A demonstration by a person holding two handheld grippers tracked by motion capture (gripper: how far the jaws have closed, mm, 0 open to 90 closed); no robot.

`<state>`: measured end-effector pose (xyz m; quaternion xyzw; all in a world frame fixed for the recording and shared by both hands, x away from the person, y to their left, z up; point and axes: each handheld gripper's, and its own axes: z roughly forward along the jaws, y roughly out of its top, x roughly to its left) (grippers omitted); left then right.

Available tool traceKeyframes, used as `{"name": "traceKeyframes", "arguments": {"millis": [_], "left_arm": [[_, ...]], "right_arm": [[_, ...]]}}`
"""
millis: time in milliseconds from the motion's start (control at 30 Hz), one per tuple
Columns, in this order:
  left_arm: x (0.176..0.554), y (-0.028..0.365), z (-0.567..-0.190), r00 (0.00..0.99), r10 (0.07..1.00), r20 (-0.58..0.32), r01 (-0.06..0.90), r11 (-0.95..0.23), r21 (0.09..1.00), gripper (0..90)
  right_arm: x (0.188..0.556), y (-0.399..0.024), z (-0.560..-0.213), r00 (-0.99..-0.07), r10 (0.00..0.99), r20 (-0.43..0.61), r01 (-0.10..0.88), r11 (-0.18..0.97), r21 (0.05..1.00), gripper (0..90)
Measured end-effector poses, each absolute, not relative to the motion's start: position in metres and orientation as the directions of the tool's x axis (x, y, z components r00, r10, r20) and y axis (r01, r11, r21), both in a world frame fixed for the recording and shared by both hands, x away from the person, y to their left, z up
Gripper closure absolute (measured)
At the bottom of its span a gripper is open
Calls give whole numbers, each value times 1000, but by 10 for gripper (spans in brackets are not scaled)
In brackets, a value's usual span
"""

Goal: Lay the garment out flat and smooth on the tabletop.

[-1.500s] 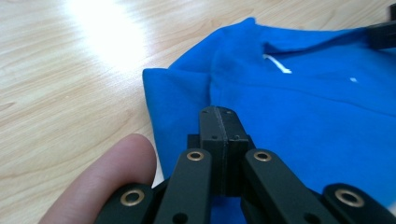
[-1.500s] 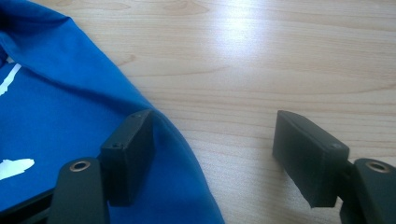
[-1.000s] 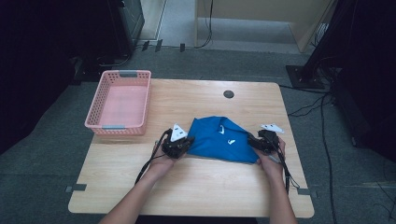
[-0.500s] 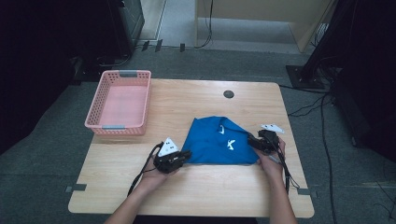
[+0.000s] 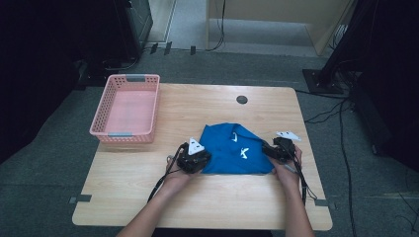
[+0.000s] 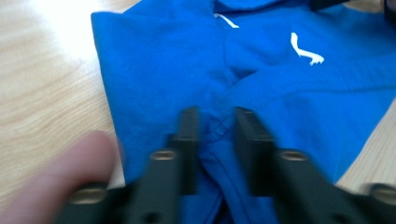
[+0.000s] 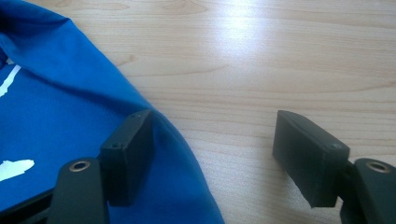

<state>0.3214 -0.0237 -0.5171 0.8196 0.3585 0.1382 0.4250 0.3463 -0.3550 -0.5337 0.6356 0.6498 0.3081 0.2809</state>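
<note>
Looking down from the high view, a folded blue garment (image 5: 234, 154) lies on the wooden table (image 5: 148, 163), near the person's edge and right of centre, well apart from the pink basket (image 5: 127, 107) at the far left. The left gripper (image 5: 193, 161) sits at the cloth's near-left corner, the right gripper (image 5: 277, 150) at its right edge — each in one of the person's hands.

In the left gripper view the two black jaws stand close together with a pinched ridge of blue fabric (image 6: 215, 126) between them; they have just been closing and are clenched on the garment's hem. White markings show farther up the cloth, and a blurred fingertip (image 6: 56, 172) intrudes at the lower left.

In the right gripper view the jaws are spread wide and released — one jaw rests over the garment's edge (image 7: 154, 140), the other over bare wood (image 7: 243, 84), with nothing pressed between them.
</note>
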Motion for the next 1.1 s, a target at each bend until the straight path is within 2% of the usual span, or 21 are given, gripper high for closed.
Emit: {"name": "traceKeyframes", "arguments": {"millis": [33,200,367,500,533,567,600,633,700,733,800,933,1100], "left_arm": [[320,-22,-517,713,695,-89,465,-374,802,884],[303,-14,-513,789,608,-91,395,-388,833,895],[280,-8,-515,880,470,-76,304,-432,849,893],[268,-4,-520,931,351,-99,267,-468,843,875],[267,-3,-520,936,335,-110,264,-460,848,825],[269,0,-519,934,327,-141,281,-434,856,652],[269,0,-519,934,327,-141,281,-434,856,580],[271,1,-518,925,349,-152,297,-413,861,580],[277,1,-515,893,420,-163,335,-376,864,497],[281,0,-515,871,467,-154,351,-371,860,486],[287,-4,-514,829,547,-113,367,-381,848,481],[299,-14,-511,764,642,-61,390,-384,837,475],[309,-38,-507,740,672,-25,400,-410,820,475]], "right_arm": [[346,-355,-534,-34,999,26,653,2,757,298],[346,-355,-534,-34,999,26,653,3,757,297],[346,-355,-534,-34,999,27,653,2,757,298],[346,-355,-534,-34,999,27,653,2,757,298],[346,-355,-534,-34,999,27,653,2,757,297],[346,-355,-534,-35,999,27,653,2,757,297],[346,-355,-534,-34,999,27,653,2,757,298],[346,-355,-534,-34,999,27,653,2,757,298],[346,-355,-534,-35,999,27,653,2,757,297],[346,-355,-534,-34,999,27,654,2,757,297],[346,-355,-534,-34,999,27,653,2,757,297],[346,-355,-534,-35,999,27,653,2,757,297],[346,-355,-534,-35,999,27,653,2,757,297]]}}
